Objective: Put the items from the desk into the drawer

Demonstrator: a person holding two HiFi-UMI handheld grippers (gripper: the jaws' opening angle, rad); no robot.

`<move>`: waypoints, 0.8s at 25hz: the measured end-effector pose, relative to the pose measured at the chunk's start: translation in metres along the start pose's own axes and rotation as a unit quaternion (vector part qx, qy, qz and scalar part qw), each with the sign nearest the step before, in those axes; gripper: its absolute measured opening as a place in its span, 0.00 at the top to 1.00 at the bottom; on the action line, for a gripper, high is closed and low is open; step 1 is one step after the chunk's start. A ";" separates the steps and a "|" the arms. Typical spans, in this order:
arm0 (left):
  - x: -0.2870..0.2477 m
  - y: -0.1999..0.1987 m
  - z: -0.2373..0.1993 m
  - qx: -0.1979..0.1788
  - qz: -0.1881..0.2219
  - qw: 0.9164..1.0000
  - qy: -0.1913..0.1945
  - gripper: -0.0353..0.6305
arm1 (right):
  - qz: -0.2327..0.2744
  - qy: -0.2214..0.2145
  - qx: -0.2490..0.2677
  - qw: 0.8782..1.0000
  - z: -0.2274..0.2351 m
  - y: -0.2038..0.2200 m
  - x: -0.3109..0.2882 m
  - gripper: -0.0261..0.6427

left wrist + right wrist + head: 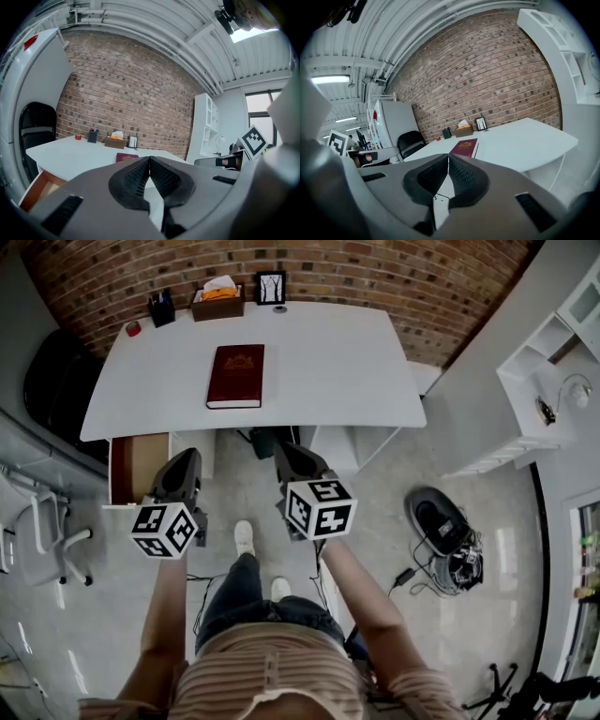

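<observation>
I saw a white desk (319, 362) standing against a red brick wall (375, 268). A dark red book (235, 376) lay flat on the desk, left of the middle and closer to the front edge than to the wall. Along the back edge, from left to right, stood a small red thing (133, 329), a dark pen holder (161, 308), a tissue box (218, 302) and a small picture frame (271, 287). Under the desk's left front corner a drawer (136, 465) stood pulled open, brown inside.

My left gripper (149, 160) had its jaws closed tip to tip with nothing between them. My right gripper (448, 158) was the same, pads meeting at the tips and empty. In the head view both grippers were side by side over the floor just short of the desk's front edge, the left one beside the open drawer. Both pointed towards the desk, and neither touched the book. A black chair (47, 371) stood off the desk's left end.
</observation>
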State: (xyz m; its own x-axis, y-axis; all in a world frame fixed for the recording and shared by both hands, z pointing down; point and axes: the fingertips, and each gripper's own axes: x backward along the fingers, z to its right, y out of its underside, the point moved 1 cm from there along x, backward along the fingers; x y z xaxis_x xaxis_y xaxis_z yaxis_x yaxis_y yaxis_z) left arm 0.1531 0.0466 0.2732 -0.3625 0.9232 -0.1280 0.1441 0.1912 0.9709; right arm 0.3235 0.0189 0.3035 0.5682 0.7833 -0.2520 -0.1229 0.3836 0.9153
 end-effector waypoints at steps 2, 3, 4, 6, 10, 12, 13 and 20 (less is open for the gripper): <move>-0.018 -0.001 -0.015 -0.001 -0.006 1.000 0.002 0.93 | -0.003 0.004 -0.004 1.000 0.004 -0.004 -0.020 0.94; -0.028 -0.002 -0.024 -0.001 -0.010 1.000 0.004 0.93 | -0.006 0.005 -0.005 1.000 0.006 -0.006 -0.031 0.94; -0.038 -0.003 -0.032 0.001 -0.013 1.000 0.005 0.93 | -0.009 0.006 -0.006 1.000 0.009 -0.008 -0.043 0.94; -0.058 -0.004 -0.050 0.006 -0.019 1.000 0.008 0.93 | -0.018 0.010 -0.008 1.000 0.014 -0.011 -0.067 0.94; -0.098 -0.006 -0.086 0.014 -0.034 0.999 0.014 0.93 | -0.034 0.021 -0.009 0.999 0.022 -0.018 -0.112 0.94; -0.116 -0.007 -0.102 0.017 -0.042 0.999 0.017 0.93 | -0.039 0.030 -0.010 0.999 0.028 -0.022 -0.133 0.94; -0.125 -0.008 -0.109 0.018 -0.046 0.999 0.019 0.93 | -0.042 0.035 -0.011 0.998 0.031 -0.024 -0.142 0.94; -0.181 -0.003 -0.152 0.030 -0.074 0.996 0.033 0.93 | -0.062 0.068 -0.013 0.996 0.051 -0.037 -0.201 0.94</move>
State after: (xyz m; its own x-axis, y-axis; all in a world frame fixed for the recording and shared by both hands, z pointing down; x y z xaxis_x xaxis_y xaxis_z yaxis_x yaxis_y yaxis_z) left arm 0.0783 -0.1712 0.3240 -0.4430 0.8600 -0.2531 0.1385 0.3446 0.9285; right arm 0.2556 -0.1779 0.3367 0.4659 0.7871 -0.4043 -0.0802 0.4926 0.8665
